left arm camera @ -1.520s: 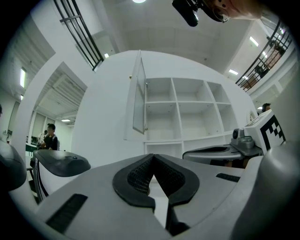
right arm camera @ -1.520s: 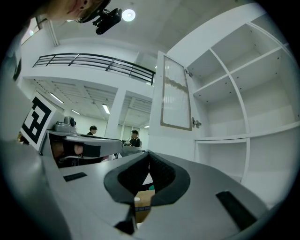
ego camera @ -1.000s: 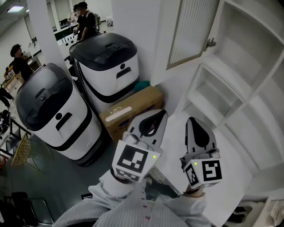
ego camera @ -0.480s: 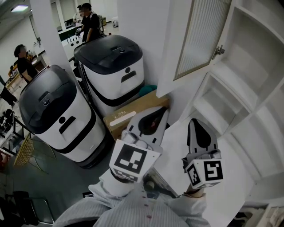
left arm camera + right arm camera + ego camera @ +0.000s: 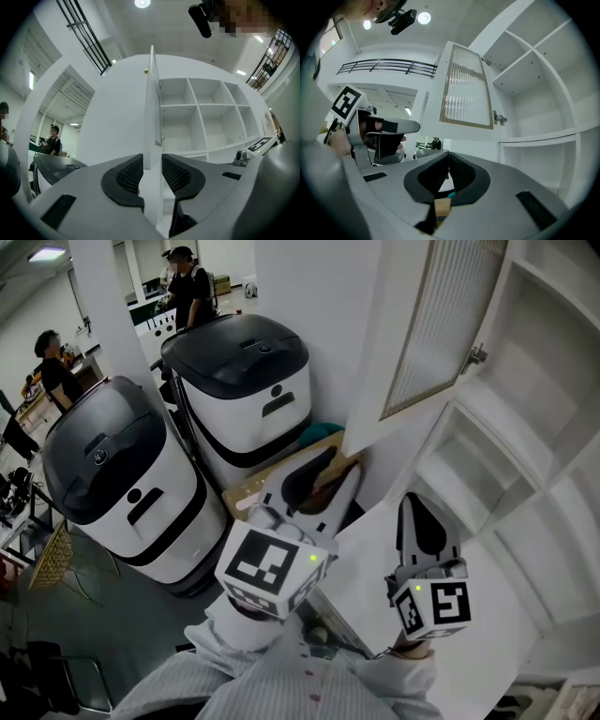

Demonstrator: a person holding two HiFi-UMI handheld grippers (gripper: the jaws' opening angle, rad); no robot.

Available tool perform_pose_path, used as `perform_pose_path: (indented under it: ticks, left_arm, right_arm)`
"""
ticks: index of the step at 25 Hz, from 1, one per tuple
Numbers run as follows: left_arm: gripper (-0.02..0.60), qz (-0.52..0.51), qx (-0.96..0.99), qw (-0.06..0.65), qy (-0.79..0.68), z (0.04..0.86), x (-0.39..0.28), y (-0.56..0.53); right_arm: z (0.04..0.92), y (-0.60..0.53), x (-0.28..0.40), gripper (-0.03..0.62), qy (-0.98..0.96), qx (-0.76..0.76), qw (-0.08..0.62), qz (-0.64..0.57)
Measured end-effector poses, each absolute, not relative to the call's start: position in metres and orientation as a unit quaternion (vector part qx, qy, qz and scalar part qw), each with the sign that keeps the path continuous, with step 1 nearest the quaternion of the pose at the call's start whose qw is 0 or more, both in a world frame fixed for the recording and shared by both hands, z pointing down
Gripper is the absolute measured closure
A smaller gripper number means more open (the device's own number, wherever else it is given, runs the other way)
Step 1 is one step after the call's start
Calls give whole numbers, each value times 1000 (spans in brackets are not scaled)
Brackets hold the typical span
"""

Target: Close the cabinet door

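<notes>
Below one open white ribbed-glass cabinet door, two grippers: left gripper jaws opening, gripping nothing; right gripper pressed closed, empty.

White cabinet door, ribbed pale panel; white machines, black lids; brown cardboard box.

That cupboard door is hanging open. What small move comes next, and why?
Probably nudge the left gripper forward and up so its opening fingers take the cabinet door by its edge: it stands wide open, that edge lined up between them, apparently untouched.
</notes>
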State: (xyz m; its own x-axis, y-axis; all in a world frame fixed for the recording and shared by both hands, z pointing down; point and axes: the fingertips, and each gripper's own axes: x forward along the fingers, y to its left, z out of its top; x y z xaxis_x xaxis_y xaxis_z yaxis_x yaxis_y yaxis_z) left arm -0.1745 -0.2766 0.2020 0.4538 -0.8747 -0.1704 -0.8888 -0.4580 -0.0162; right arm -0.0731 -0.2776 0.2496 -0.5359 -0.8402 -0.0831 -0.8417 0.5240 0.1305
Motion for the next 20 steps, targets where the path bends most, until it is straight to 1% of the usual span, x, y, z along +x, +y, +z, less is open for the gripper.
perform_pose_path:
  ticks: [6, 9, 12, 20]
  left_arm:
    - [396, 71, -868, 57, 489, 186, -173, -292]
    - [370, 82, -876, 56, 472, 172, -170, -301]
    - [362, 83, -883, 59, 459, 161, -165, -310]
    - [368, 71, -895, 67, 434, 150, -154, -321]
  right_arm:
    - [253, -284, -68, 582, 869, -488, -2, 76]
    - [256, -288, -65, 582, 869, -490, -5, 74]
    - [258, -292, -62, 582, 868, -492, -8, 72]
    - [262, -297, -55, 582, 863, -501, -17, 71]
